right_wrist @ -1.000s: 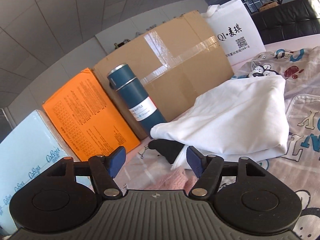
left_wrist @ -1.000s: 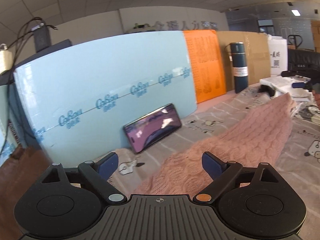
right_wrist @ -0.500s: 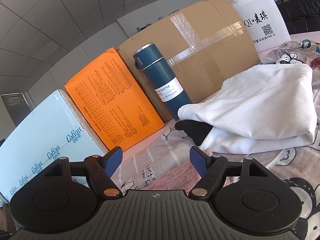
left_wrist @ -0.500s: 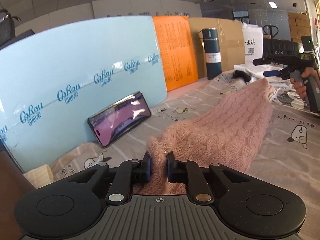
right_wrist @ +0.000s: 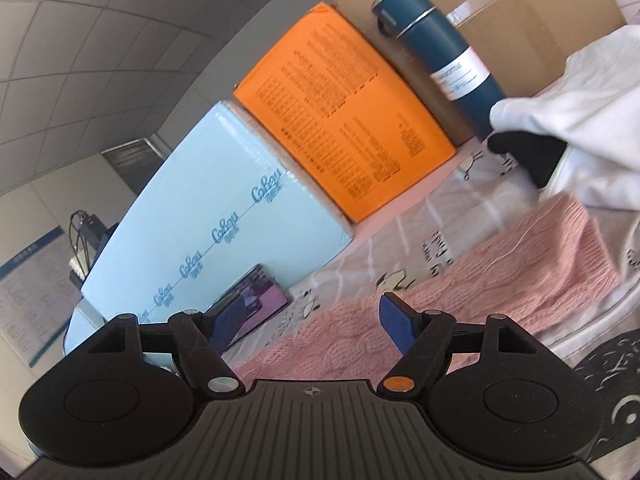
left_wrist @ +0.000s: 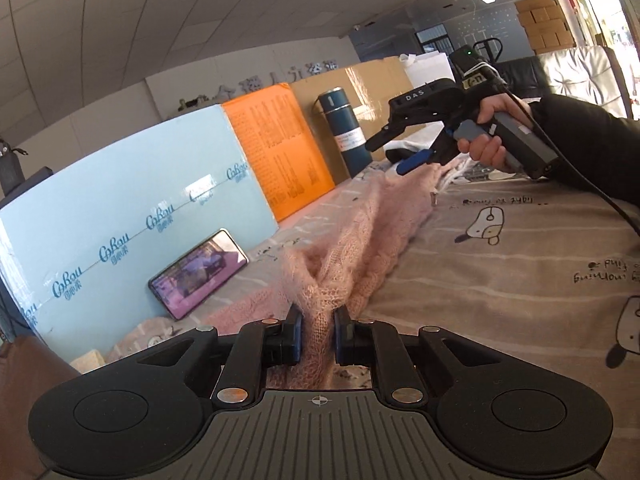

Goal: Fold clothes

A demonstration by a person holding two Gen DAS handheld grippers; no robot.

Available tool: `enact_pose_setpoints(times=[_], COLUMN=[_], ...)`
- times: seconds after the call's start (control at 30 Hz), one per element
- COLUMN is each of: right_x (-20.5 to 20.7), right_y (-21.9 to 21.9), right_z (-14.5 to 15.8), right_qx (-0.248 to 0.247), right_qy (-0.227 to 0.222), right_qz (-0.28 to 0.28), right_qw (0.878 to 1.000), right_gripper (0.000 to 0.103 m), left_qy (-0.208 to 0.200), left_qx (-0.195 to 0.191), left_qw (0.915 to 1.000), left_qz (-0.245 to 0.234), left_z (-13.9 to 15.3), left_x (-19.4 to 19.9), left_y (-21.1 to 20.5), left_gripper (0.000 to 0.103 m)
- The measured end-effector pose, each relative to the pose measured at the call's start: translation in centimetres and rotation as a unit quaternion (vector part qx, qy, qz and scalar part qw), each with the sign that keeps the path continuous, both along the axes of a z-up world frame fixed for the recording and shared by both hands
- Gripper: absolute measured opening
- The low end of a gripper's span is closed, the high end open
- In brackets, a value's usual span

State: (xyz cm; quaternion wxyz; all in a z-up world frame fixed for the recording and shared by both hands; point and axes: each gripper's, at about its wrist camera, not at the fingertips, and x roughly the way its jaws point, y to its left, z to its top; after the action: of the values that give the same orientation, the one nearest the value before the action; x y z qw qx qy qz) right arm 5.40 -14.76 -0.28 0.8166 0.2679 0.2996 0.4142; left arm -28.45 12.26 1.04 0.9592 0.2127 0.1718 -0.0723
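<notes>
A pink knitted sweater (left_wrist: 372, 236) lies stretched across the printed bedsheet (left_wrist: 520, 264). My left gripper (left_wrist: 316, 324) is shut on a bunched edge of it, lifting the knit into a ridge. In the left wrist view my right gripper (left_wrist: 394, 156), held by a hand in a dark sleeve, hovers open over the sweater's far end. Seen from the right wrist, the right gripper (right_wrist: 310, 320) stands open above the pink sweater (right_wrist: 460, 288), nothing between its blue pads.
Along the back stand a light blue board (left_wrist: 132, 208), an orange box (left_wrist: 280, 148), a dark blue bottle (left_wrist: 344, 136) and a cardboard box (right_wrist: 520, 8). A phone (left_wrist: 198, 280) leans on the blue board. Folded white clothes (right_wrist: 580, 120) lie by the sweater's far end.
My left gripper closed on the sweater's edge and swung right, gathering the knit. The right gripper turned left and down, from the white clothes toward the pink sweater, staying open.
</notes>
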Motion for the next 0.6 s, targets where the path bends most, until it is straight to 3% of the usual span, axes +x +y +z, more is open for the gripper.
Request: enact_pose_setpoints(times=[0.07,0.13,0.2,0.3,0.47,0.6], right_x=[-0.1,0.0,0.1,-0.2,-2.9,-7.2], right_y=[0.7,1.1,1.3,1.4,0.0,-2.0], right_z=[-0.2,-0.6,-0.8,-1.1,0.1,1.1], right_qx=[-0.016,-0.024,-0.049,-0.068,-0.048,-0.05], right_qy=[0.015,0.028,0.036,0.035,-0.011,-0.053], right_qz=[0.009,0.013,0.003,-0.007,-0.021,-0.045], right_qw=[1.0,0.999,0.998,0.997,0.999,0.996], right_gripper=[0.072,0.065,0.034,0.014,0.009,0.008], left_qy=[-0.001,-0.003,-0.008,-0.02,-0.052,-0.047], left_qx=[-0.005,-0.004,-0.006,-0.011,-0.036,-0.046], left_qw=[1.0,1.0,0.9999,0.9997,0.998,0.9977], left_qz=[0.004,0.004,0.005,0.009,0.01,-0.017], left_z=[-0.1,-0.3,-0.2,-0.1,1.0,1.6], left_x=[-0.5,-0.6,-0.7,-1.0,-2.2,-3.5], left_y=[-0.1,-0.1,0.1,0.5,1.8,2.6], left_gripper=[0.013,0.013,0.013,0.013,0.013,0.013])
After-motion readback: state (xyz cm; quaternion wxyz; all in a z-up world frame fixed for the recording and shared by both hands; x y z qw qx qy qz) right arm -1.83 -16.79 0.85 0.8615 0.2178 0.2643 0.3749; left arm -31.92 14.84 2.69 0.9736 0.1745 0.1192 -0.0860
